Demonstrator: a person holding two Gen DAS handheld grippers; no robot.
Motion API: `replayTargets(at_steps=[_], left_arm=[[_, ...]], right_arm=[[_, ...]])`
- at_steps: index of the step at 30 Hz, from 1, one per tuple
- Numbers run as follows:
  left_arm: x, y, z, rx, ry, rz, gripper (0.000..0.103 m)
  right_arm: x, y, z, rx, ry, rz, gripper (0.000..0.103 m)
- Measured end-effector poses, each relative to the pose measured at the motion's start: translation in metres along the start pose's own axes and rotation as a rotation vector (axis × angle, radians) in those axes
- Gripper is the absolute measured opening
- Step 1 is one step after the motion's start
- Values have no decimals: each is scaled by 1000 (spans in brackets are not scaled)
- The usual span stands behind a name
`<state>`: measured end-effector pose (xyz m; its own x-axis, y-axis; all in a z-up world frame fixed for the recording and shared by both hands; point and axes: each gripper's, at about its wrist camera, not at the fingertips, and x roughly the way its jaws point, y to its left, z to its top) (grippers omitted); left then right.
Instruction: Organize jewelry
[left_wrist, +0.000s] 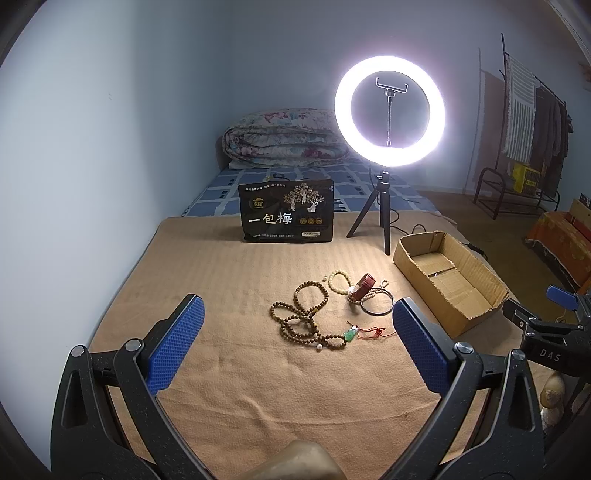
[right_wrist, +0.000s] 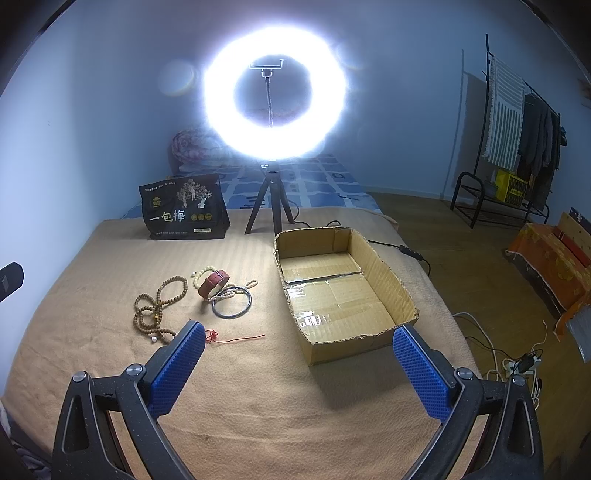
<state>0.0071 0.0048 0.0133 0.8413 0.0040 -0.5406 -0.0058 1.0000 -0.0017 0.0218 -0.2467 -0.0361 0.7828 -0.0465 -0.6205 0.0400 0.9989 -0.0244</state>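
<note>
Jewelry lies on a tan blanket (left_wrist: 240, 387): a long brown bead necklace (left_wrist: 306, 317) with a green pendant and red cord (left_wrist: 369, 331), a pale bead bracelet (left_wrist: 338, 281), a red strap watch (left_wrist: 364, 287) and a dark bangle (left_wrist: 376, 302). The same pieces show in the right wrist view: necklace (right_wrist: 157, 304), watch (right_wrist: 213, 283), bangle (right_wrist: 232, 303). An open cardboard box (right_wrist: 397, 280) stands to their right, empty. My left gripper (left_wrist: 297, 347) is open and empty, just short of the necklace. My right gripper (right_wrist: 299, 365) is open and empty, short of the box's near corner.
A lit ring light on a tripod (left_wrist: 386, 218) and a black snack bag (left_wrist: 286, 211) stand behind the jewelry. A folded quilt (left_wrist: 284, 138) lies at the bed's head. To the right are floor cables (right_wrist: 491, 347) and a clothes rack (right_wrist: 517, 155).
</note>
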Motion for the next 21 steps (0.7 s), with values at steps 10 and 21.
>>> replayTargets(at_steps=[10, 21], left_arm=[[0, 0, 0, 1, -1, 0, 103], [0, 0, -1, 1, -2, 1, 103]], right_arm=[[0, 0, 1, -1, 1, 1, 103], [1, -1, 0, 2, 3, 2, 103]])
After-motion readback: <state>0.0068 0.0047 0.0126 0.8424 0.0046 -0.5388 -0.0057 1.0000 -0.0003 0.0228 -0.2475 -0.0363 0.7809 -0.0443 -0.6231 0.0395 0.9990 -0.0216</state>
